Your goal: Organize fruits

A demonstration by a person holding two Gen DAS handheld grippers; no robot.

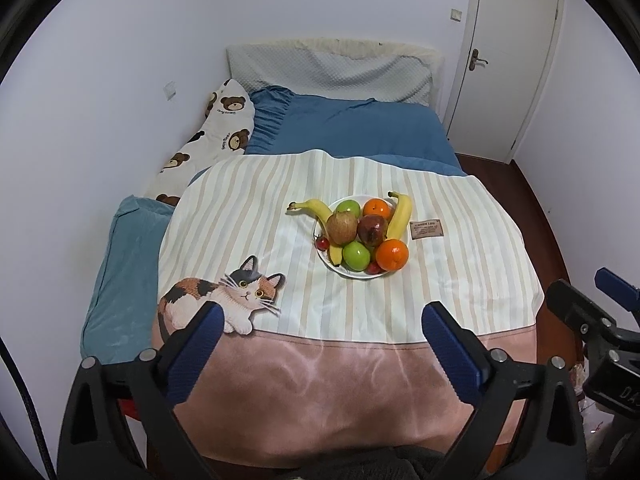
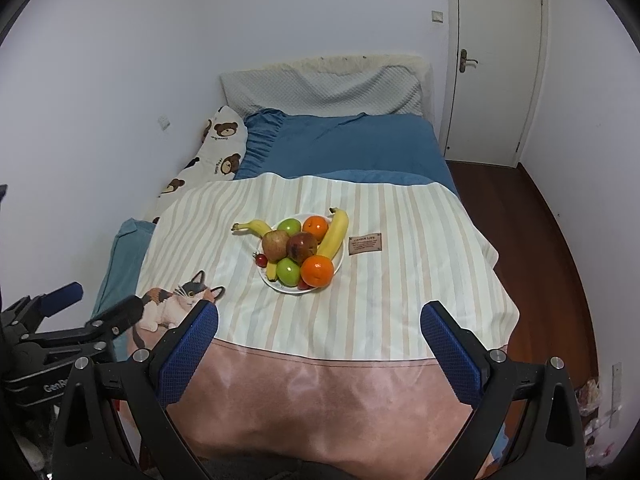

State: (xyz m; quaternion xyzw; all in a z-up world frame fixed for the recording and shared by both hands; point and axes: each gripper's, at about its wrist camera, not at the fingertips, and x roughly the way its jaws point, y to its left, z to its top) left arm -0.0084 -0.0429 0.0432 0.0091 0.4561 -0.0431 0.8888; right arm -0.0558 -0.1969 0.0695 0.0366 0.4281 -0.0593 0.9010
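On the bed, the white plate (image 1: 320,236) of fruit sits far ahead of both tongs. It lies to the right of the left tongs (image 1: 320,322) and to the left of the right tongs (image 2: 320,322). Both are wide and hold nothing.

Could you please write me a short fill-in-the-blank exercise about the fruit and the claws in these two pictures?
1. The fruits sit piled on a white ____, which rests on the striped blanket.
2. The picture sewn on the blanket near the left claw shows a ____.
3. The number of oranges in the pile is ____.
4. The right claw is open and holds ____.

Missing words: plate; cat; two; nothing
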